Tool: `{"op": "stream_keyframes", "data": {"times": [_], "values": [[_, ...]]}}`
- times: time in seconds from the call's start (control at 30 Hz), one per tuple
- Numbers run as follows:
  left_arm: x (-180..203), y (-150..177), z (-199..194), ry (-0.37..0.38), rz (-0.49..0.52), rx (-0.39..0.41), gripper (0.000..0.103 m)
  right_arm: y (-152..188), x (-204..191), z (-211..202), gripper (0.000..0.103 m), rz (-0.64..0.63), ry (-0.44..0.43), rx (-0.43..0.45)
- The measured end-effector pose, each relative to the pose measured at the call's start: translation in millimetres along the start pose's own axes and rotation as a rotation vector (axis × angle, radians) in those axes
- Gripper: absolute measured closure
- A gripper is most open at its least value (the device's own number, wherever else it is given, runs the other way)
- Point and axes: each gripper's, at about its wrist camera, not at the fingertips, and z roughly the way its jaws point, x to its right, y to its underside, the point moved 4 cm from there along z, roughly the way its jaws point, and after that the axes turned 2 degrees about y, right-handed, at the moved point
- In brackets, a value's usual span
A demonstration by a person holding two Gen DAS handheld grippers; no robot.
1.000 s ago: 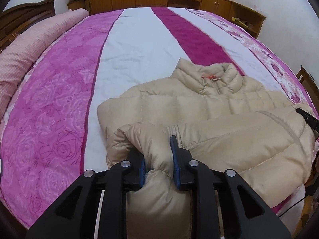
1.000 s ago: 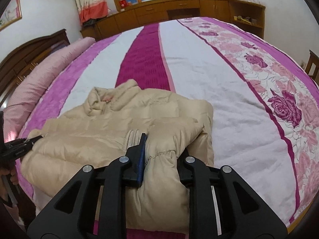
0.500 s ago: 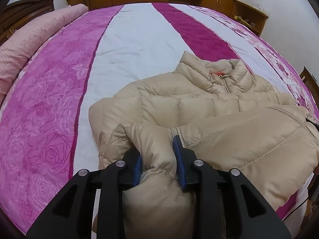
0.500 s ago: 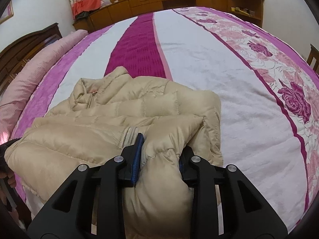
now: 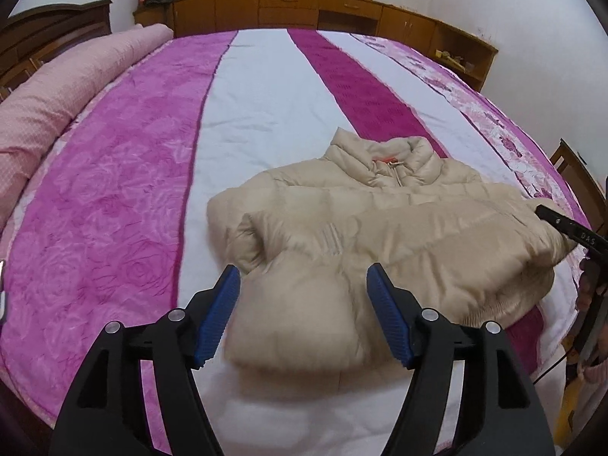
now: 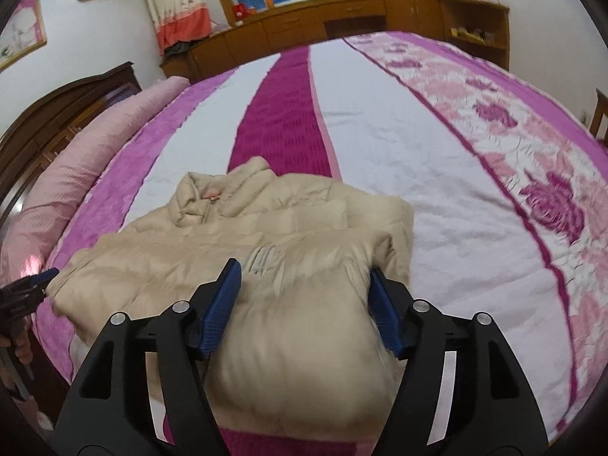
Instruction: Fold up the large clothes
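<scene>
Jacket [image 5: 399, 235], beige and padded, lies on the bed [image 5: 247, 114] near its front edge, collar pointing away toward the far cabinets [image 5: 288, 7], long axis running across the stripes. Half a second ago each gripper pinched a folded cuff; now the left gripper [image 5: 302, 313] and right gripper [image 6: 306, 306] are opening, blue pads apparently clear of the fabric between them, though blur hampers judgement. Pink bolster [image 5: 57, 114] lies along the wooden headboard [image 6: 64, 114].

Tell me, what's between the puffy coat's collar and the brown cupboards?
Only bare bedspread, striped pink, white and magenta, between the coat's collar and the cupboards. The left wrist view shows it.
</scene>
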Motion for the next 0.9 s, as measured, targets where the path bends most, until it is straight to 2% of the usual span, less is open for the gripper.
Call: {"op": "stream_keyframes", "data": {"times": [0.17, 0.3, 0.4, 0.53, 0.67, 0.9], "values": [[-13, 11, -17, -0.029, -0.002, 0.013, 0.034, 4, 7, -35, 0.033, -0.062, 0.01, 0.039], [-26, 23, -28, -0.056, -0.008, 0.016, 0.034, 12, 21, -52, 0.032, -0.091, 0.027, 0.026], [-35, 34, -30, -0.066, -0.009, 0.001, 0.029, 24, 33, -58, 0.031, -0.131, 0.051, -0.001], [-37, 52, -22, -0.067, 0.013, -0.045, 0.028, 46, 46, -52, 0.029, -0.158, 0.065, -0.062], [-25, 68, -10, -0.107, 0.11, -0.087, 0.027, 67, 48, -42, 0.029, -0.232, 0.107, -0.102], [-12, 61, 19, -0.15, 0.206, -0.074, 0.027, 73, 37, -13, 0.029, -0.331, 0.12, -0.106]]}}
